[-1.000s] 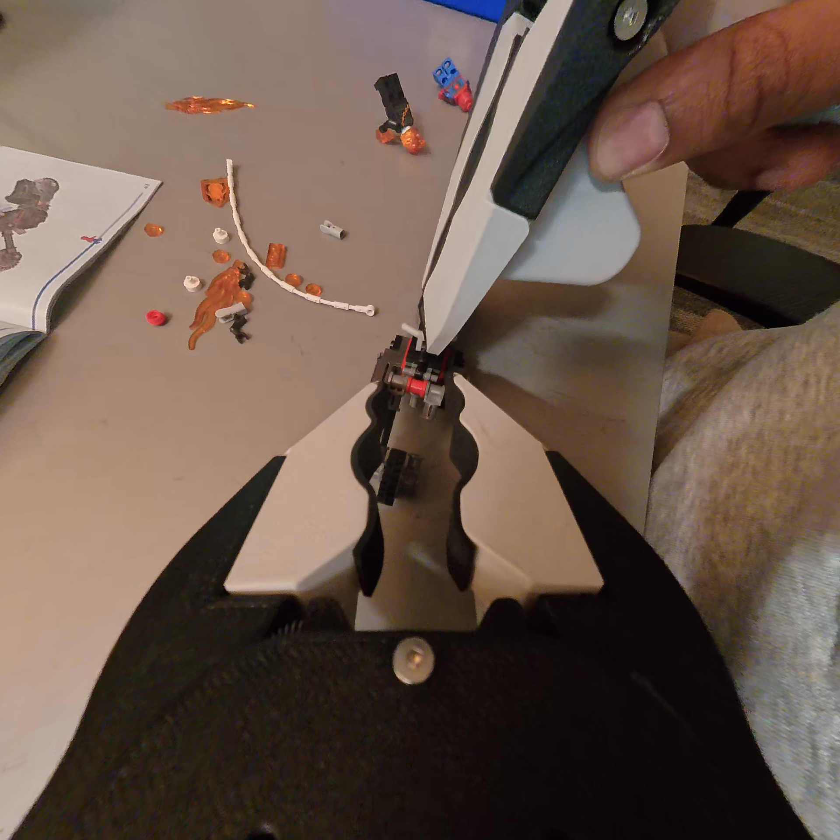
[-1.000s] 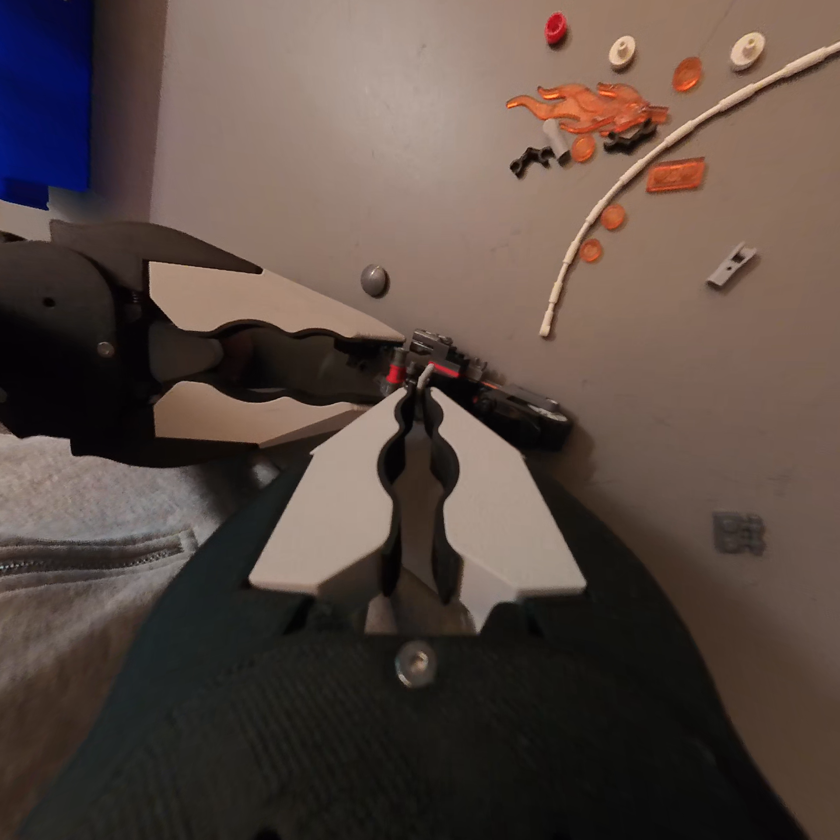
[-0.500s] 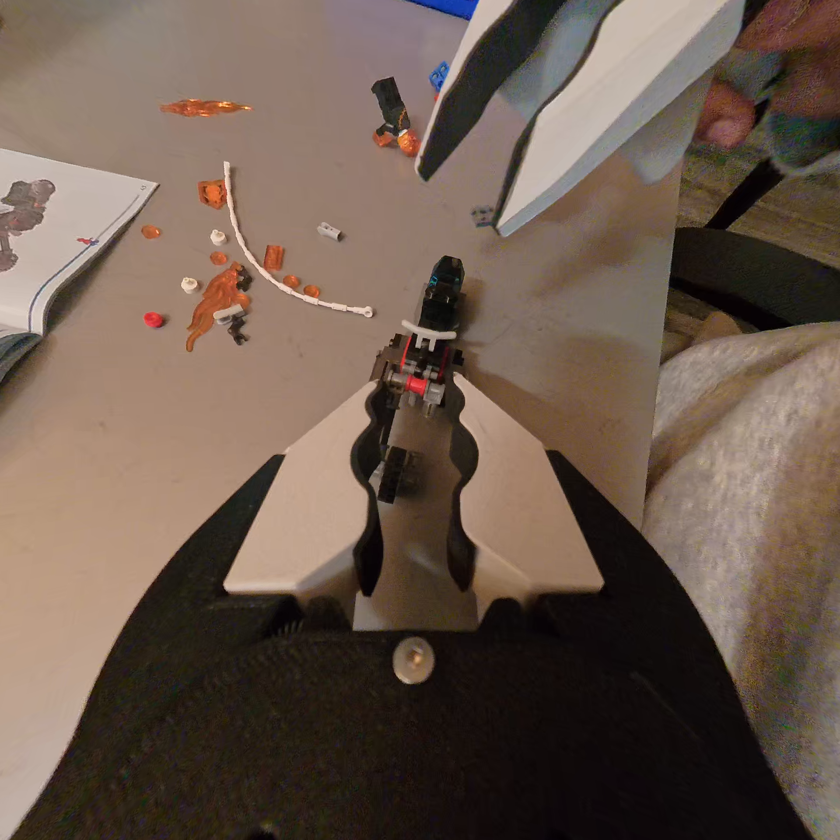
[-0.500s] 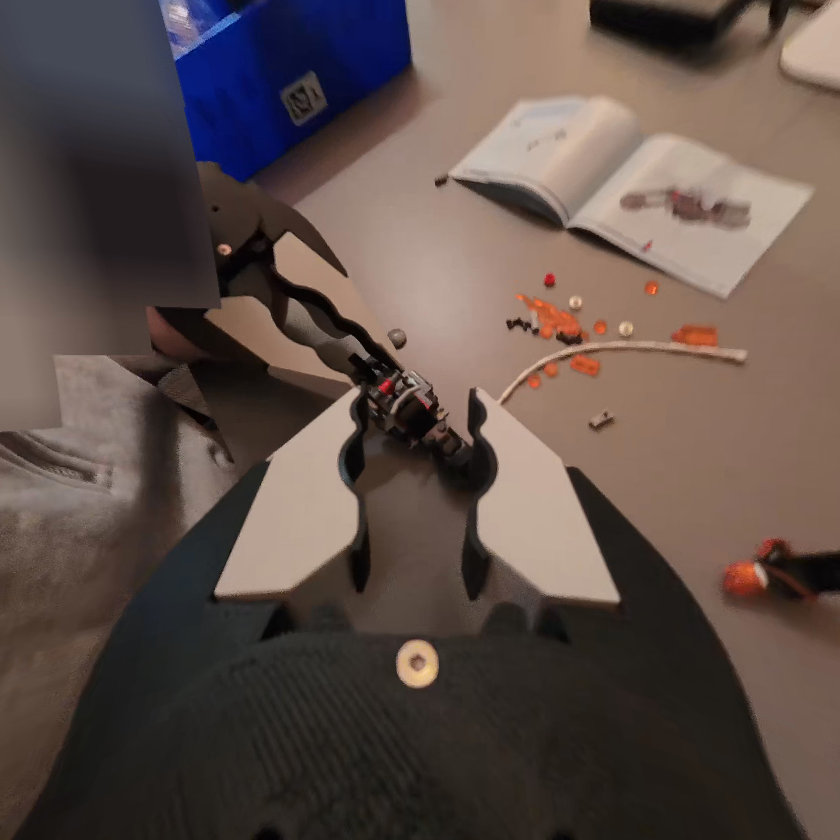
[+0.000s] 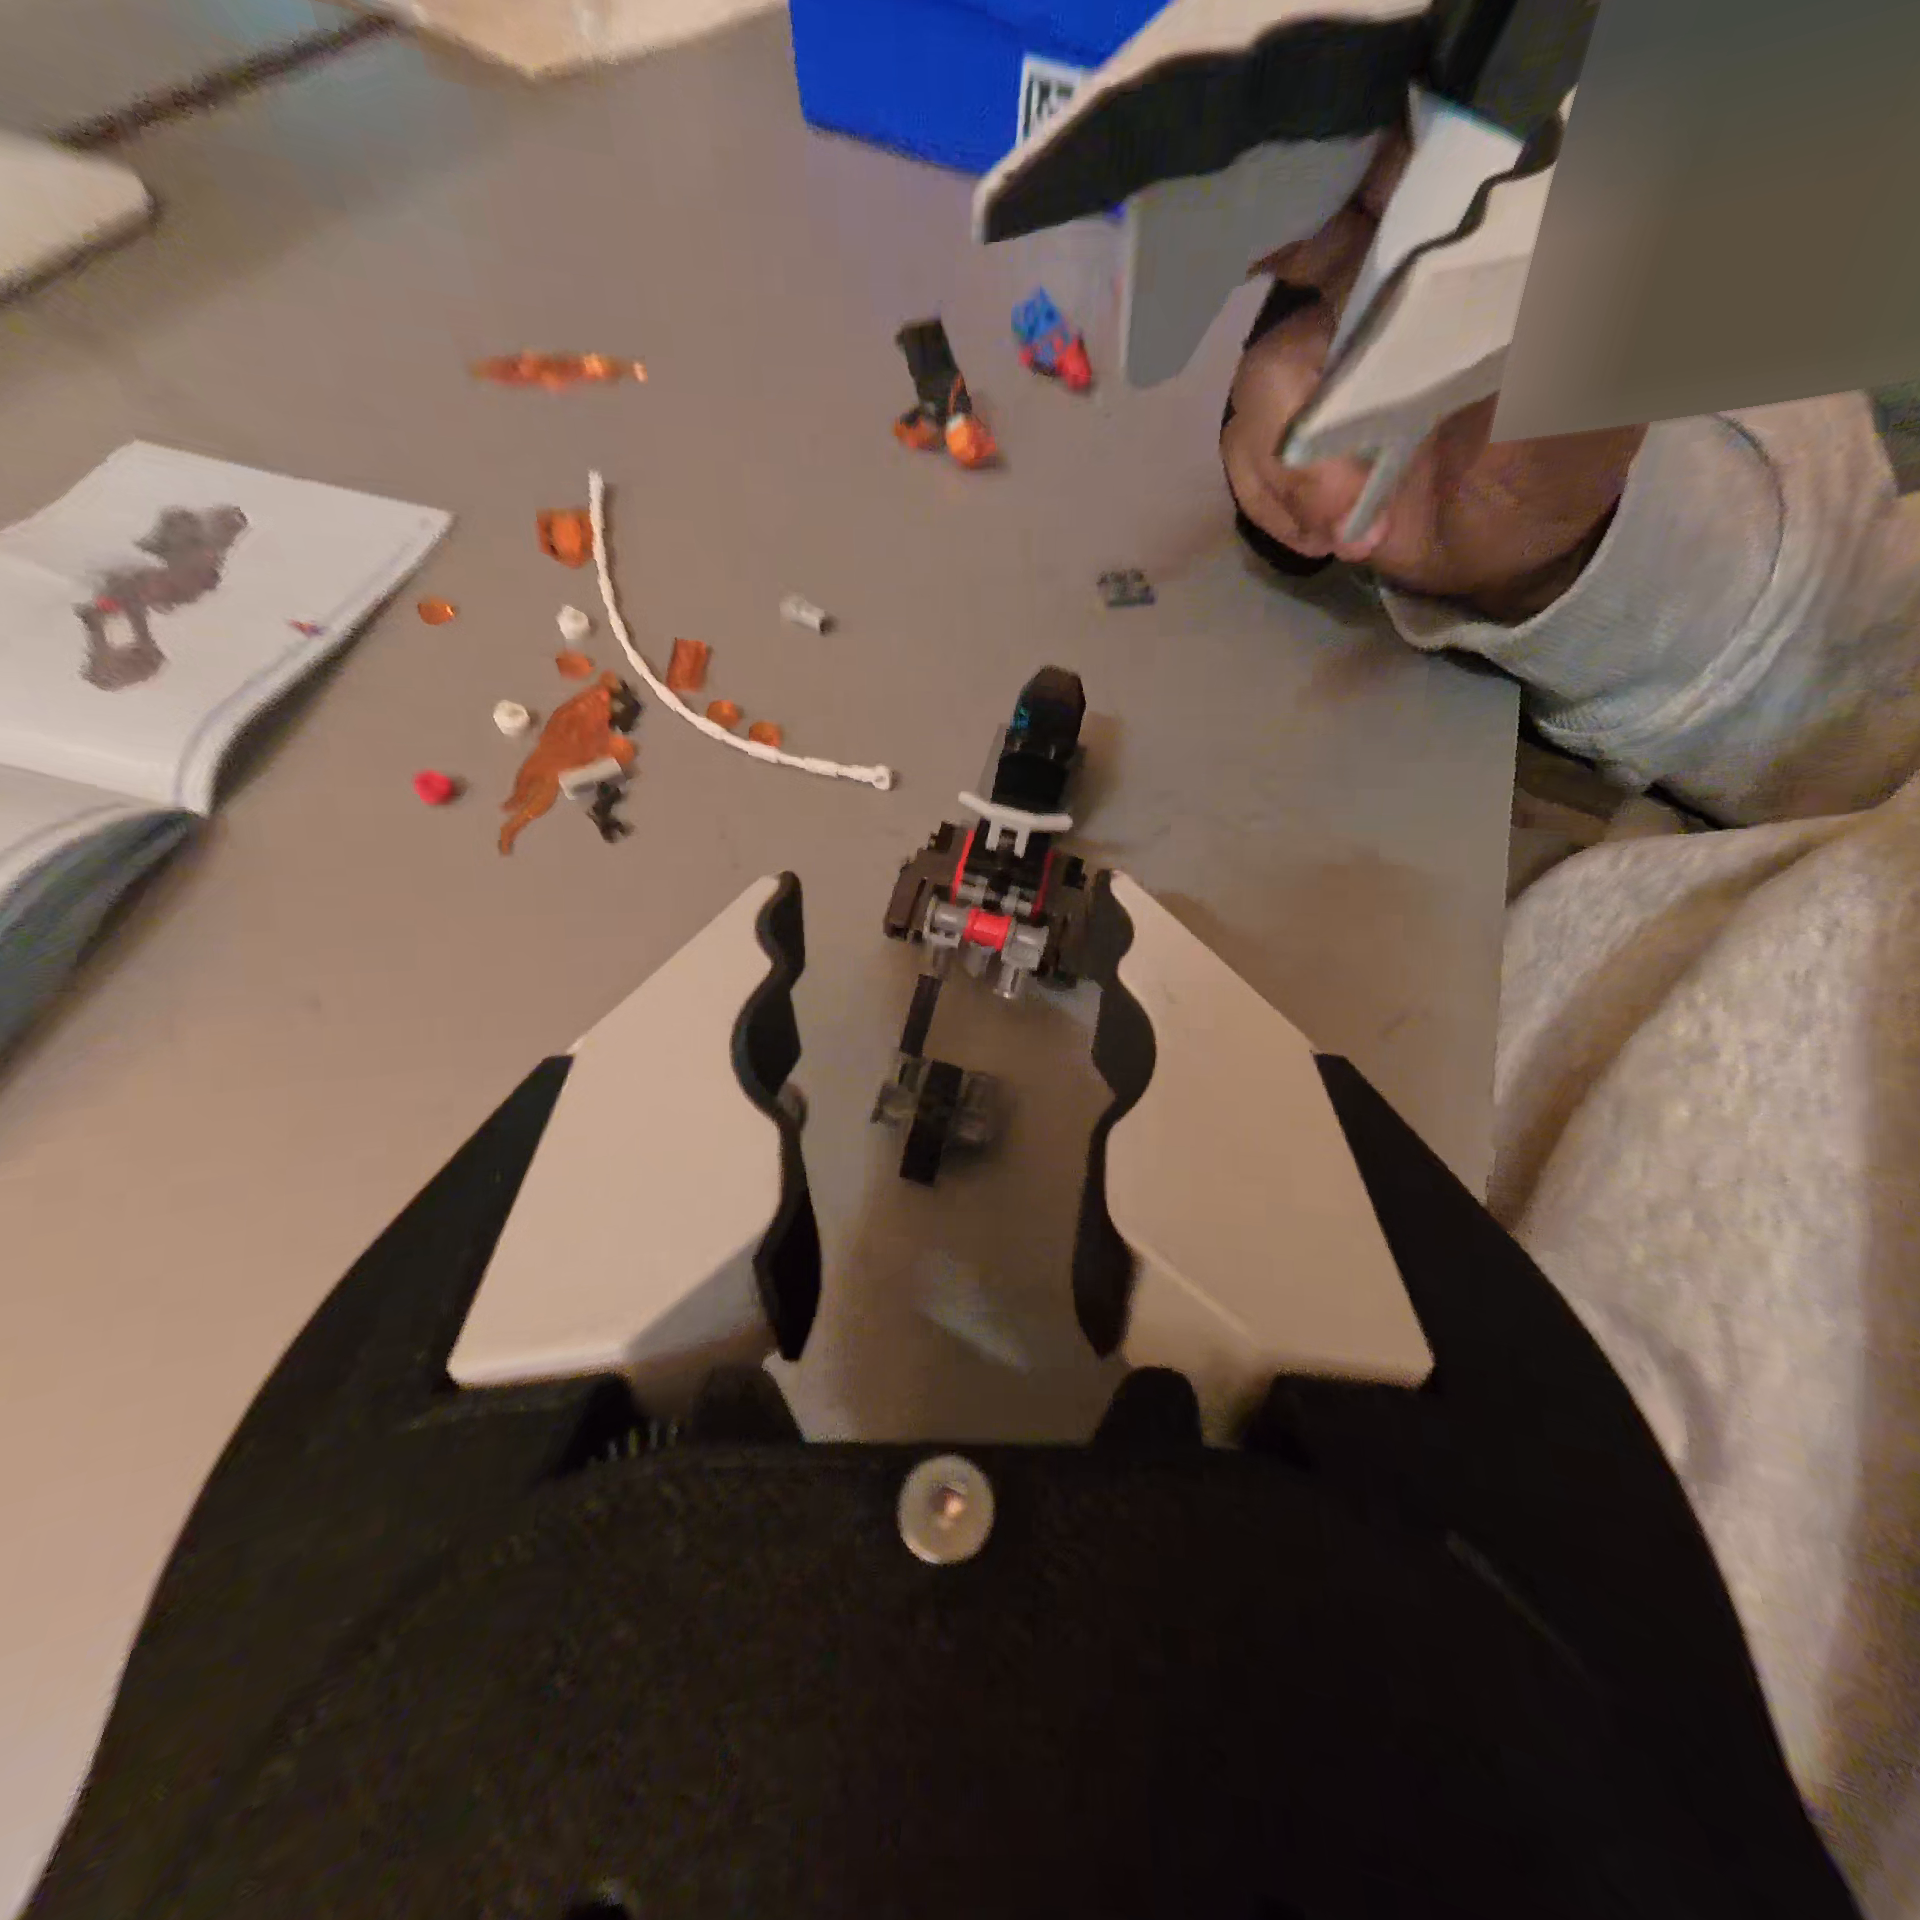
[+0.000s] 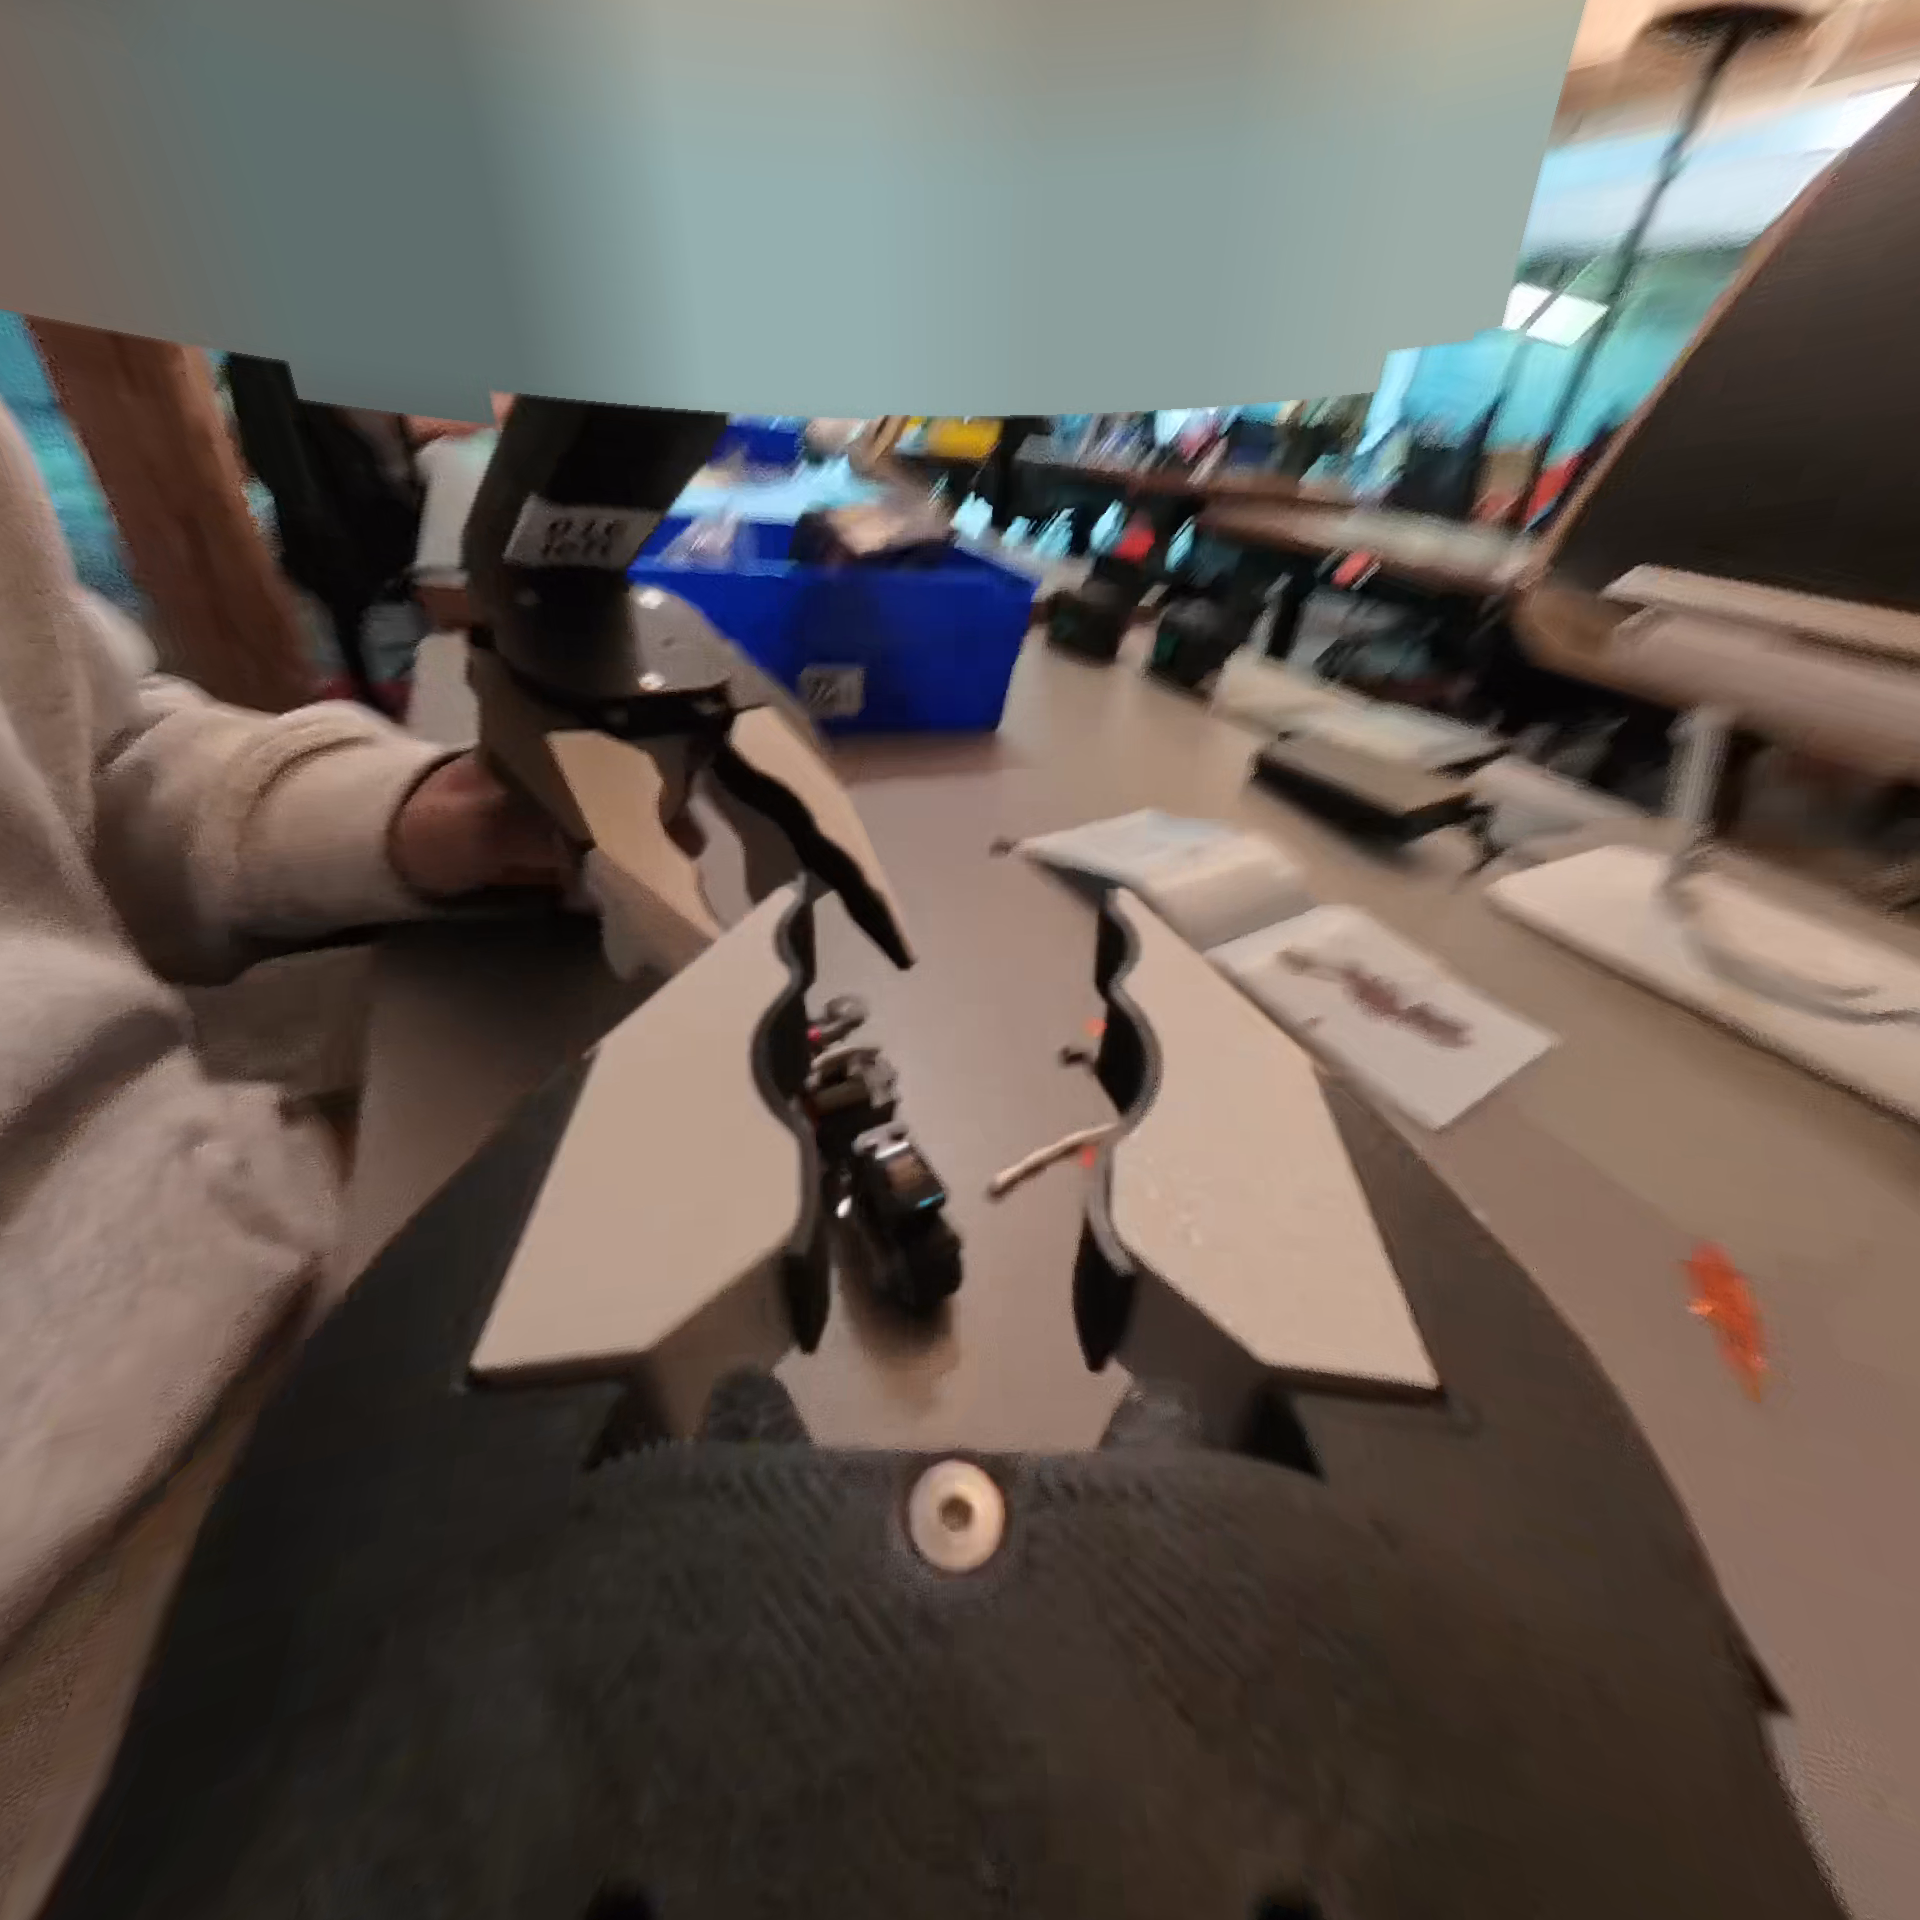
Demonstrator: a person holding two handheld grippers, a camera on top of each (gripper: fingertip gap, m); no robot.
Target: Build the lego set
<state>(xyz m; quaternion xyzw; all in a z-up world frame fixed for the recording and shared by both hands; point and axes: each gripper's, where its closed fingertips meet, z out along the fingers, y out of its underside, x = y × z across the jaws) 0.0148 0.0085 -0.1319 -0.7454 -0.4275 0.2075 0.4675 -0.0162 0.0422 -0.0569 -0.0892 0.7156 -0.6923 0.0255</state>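
The black, red and grey lego model (image 5: 997,883) lies on the grey table (image 5: 312,1039), between the fingertips of my left gripper (image 5: 945,883), nearer the right one. The left gripper is open and holds nothing. My right gripper (image 6: 951,899) is open and empty, raised above the table. It also shows at the top right of the left wrist view (image 5: 1138,332), held by a hand. In the blurred right wrist view the model (image 6: 873,1164) sits between the right fingers, far below them.
Loose pieces lie to the left: a white chain (image 5: 707,696), orange flame parts (image 5: 566,748), a red stud (image 5: 434,787), a minifigure (image 5: 940,400). An open instruction booklet (image 5: 208,603) lies far left. A blue bin (image 5: 935,83) stands behind. The table edge (image 5: 1501,1039) runs along the right. Spacing between my two grippers at the tips: around 10 cm.
My left gripper has opened and let go of the model. My right gripper opened, left the model and rose up and away to the right, tilting toward the room.
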